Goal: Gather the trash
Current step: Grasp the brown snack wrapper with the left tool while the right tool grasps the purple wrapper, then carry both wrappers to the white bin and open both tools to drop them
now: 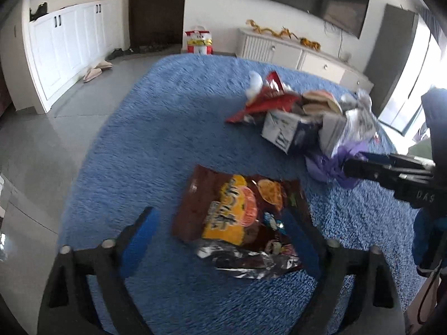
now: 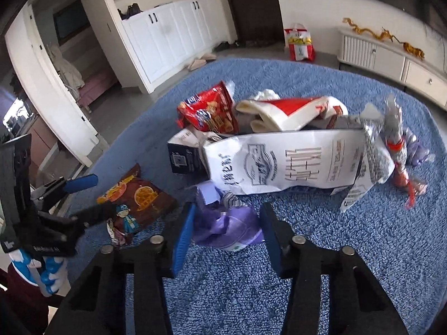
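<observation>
A brown and orange snack bag (image 1: pixel 237 217) lies flat on the blue shaggy rug (image 1: pixel 156 128). My left gripper (image 1: pixel 223 220) hangs just over it, open, a finger on each side; the right finger overlaps the bag's edge. A crumpled purple wrapper (image 2: pixel 226 229) lies in front of a heap of trash: a white printed paper bag (image 2: pixel 282 162), a red snack bag (image 2: pixel 206 111), a dark box (image 2: pixel 181 156) and a silver wrapper (image 2: pixel 391 128). My right gripper (image 2: pixel 227 217) straddles the purple wrapper, its blue pads close beside it; I see no squeeze.
White cupboards (image 1: pixel 64 55) and slippers (image 1: pixel 95 71) stand at the left on grey tiles. A low white sideboard (image 2: pixel 391 55) runs along the far wall. A red gift bag (image 2: pixel 300 44) sits by the dark door (image 1: pixel 156 8).
</observation>
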Demonstrator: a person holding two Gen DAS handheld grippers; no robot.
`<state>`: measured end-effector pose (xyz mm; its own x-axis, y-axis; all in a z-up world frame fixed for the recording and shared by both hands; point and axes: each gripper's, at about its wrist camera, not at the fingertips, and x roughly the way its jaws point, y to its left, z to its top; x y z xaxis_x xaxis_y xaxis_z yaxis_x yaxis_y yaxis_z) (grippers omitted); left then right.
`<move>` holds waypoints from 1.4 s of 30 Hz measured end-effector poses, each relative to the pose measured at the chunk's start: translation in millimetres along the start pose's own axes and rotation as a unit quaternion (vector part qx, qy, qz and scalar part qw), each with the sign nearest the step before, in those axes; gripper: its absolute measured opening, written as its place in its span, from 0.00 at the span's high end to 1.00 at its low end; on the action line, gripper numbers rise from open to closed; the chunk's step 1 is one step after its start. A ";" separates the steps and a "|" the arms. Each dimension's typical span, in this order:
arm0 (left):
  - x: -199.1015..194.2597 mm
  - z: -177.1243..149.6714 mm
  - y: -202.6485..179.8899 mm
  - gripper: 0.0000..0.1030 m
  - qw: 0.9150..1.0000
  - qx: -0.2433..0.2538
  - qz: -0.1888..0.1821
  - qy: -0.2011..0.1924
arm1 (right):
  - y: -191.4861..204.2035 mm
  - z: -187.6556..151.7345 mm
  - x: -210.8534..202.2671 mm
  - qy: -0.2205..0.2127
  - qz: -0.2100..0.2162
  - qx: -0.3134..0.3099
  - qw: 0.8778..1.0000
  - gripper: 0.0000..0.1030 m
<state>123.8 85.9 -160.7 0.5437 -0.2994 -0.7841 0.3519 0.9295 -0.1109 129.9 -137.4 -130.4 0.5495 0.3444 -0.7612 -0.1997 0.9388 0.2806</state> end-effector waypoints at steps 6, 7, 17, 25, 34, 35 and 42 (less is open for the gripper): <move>3.6 -5.6 -12.5 0.68 1.000 -0.005 -0.005 0.004 | -11.1 -7.6 -9.4 -0.008 0.020 0.005 1.000 0.72; 1.9 -5.7 -14.1 0.72 1.000 -0.006 -0.001 0.001 | -12.4 -10.1 -12.0 -0.009 0.023 0.005 1.000 0.72; -36.4 -14.6 -23.2 0.93 0.999 -0.032 0.012 -0.023 | -16.7 -36.9 -57.9 -0.043 0.048 -0.004 0.998 0.77; -77.8 -15.4 -57.6 0.93 0.998 -0.023 0.023 -0.054 | -34.7 -56.5 -105.2 -0.084 0.075 -0.002 0.994 0.77; -86.4 15.0 -164.5 0.93 0.995 0.071 -0.042 -0.058 | -111.8 -109.6 -181.0 -0.153 0.003 0.065 0.986 0.77; -82.5 18.3 -178.6 0.93 0.994 0.083 -0.054 -0.054 | -123.6 -114.8 -188.9 -0.159 -0.011 0.076 0.984 0.77; -37.6 35.2 -323.6 0.93 0.970 0.196 -0.143 -0.013 | -238.1 -169.4 -226.4 -0.155 -0.168 0.183 0.956 0.77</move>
<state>16.3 -211.2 -73.9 0.3990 -0.5424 -0.7393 0.7507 0.6562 -0.0763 -84.4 -438.5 -124.0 0.7582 -0.0465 -0.6504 0.2956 0.9136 0.2793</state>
